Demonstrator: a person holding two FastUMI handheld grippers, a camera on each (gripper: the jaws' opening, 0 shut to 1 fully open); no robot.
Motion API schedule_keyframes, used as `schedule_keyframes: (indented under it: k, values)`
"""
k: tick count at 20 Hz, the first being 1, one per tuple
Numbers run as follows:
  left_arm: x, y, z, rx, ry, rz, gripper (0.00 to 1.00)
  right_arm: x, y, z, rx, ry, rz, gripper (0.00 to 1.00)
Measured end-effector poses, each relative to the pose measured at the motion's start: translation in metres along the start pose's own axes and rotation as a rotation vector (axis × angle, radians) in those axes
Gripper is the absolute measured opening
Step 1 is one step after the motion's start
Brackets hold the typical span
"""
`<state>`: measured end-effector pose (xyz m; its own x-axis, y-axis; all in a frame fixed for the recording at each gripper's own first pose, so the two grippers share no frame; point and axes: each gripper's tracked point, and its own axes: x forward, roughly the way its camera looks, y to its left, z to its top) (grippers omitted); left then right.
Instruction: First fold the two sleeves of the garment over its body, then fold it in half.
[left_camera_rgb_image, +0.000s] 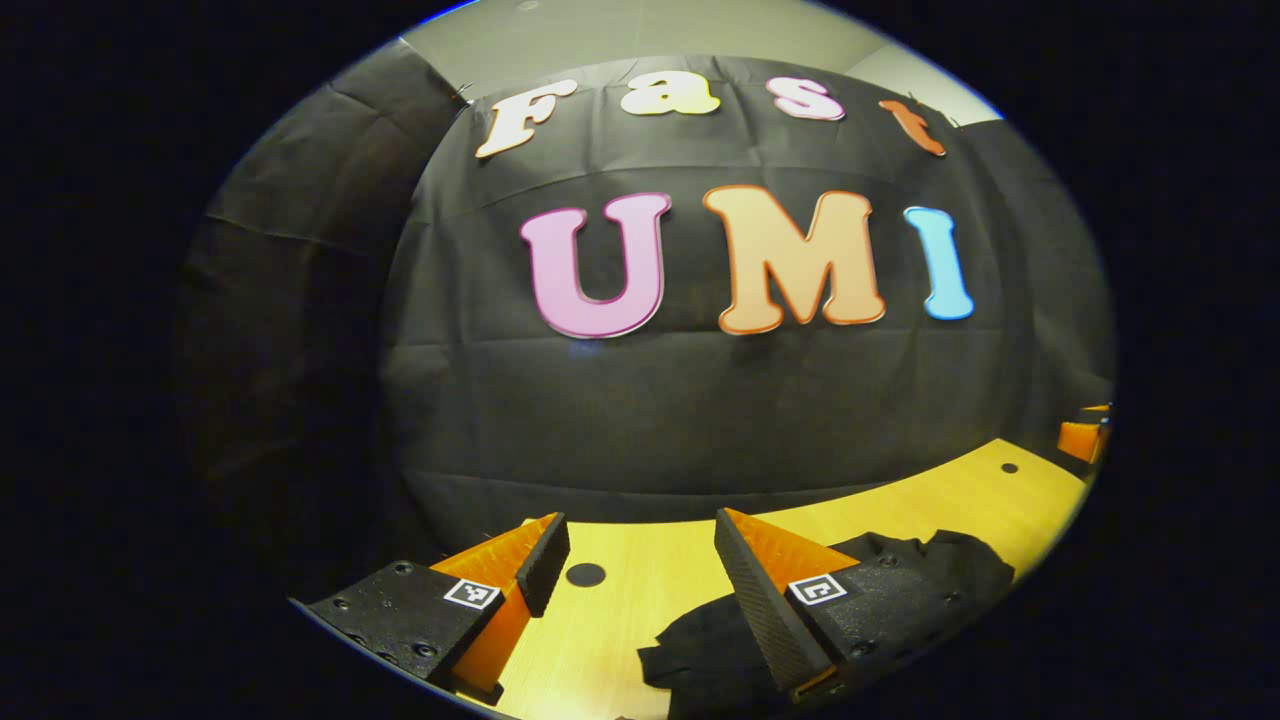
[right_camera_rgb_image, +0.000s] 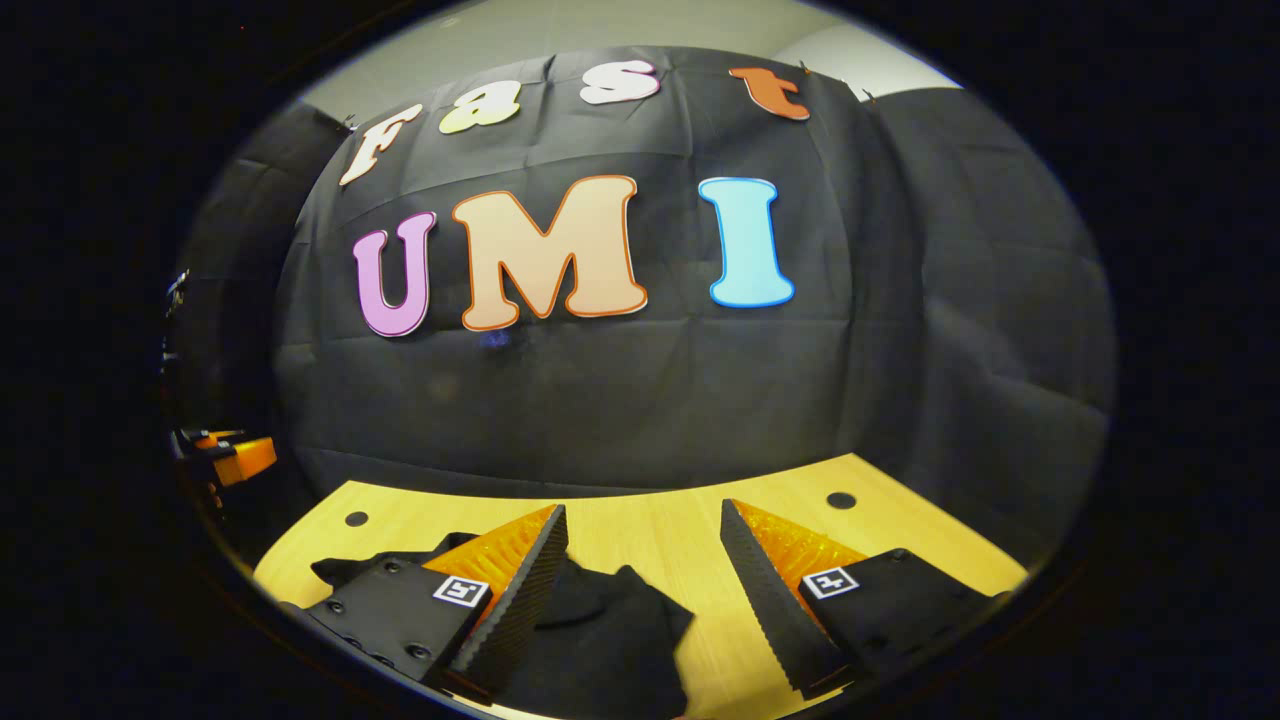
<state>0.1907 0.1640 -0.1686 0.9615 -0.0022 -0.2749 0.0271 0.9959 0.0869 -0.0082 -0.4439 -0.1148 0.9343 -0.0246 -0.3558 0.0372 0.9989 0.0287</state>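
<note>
Both orange-and-black grippers, left (left_camera_rgb_image: 640, 565) and right (right_camera_rgb_image: 645, 560), hover level, jaws wide apart and empty, above the crumpled black garment (right_camera_rgb_image: 600, 630) on the yellow wooden tabletop (right_camera_rgb_image: 640, 535).

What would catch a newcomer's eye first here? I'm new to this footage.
The black garment lies crumpled on the yellow wooden table, under and between the tools. Each open tool stands out in orange: the left tool above the garment's left edge, the right tool over its right side.

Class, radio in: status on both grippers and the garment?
Left gripper open, holding nothing. Right gripper open, holding nothing. Black garment rumpled on wooden table, sleeves unfolded. Nothing in the way.
</note>
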Motion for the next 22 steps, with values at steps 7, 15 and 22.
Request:
schedule_keyframes:
  k: [7,15,22]
  values:
    - [-0.084,-0.018,0.027,-0.038,-0.066,0.023,0.95,-0.082,-0.002,0.030,-0.023,-0.145,0.055,0.98]
    - [-0.216,-0.051,0.065,-0.030,-0.182,0.053,0.94,-0.211,-0.019,0.024,-0.029,-0.230,0.136,0.94]
    - [-0.290,-0.062,0.081,0.003,-0.246,0.069,0.94,-0.281,-0.028,0.007,0.002,-0.252,0.159,0.97]
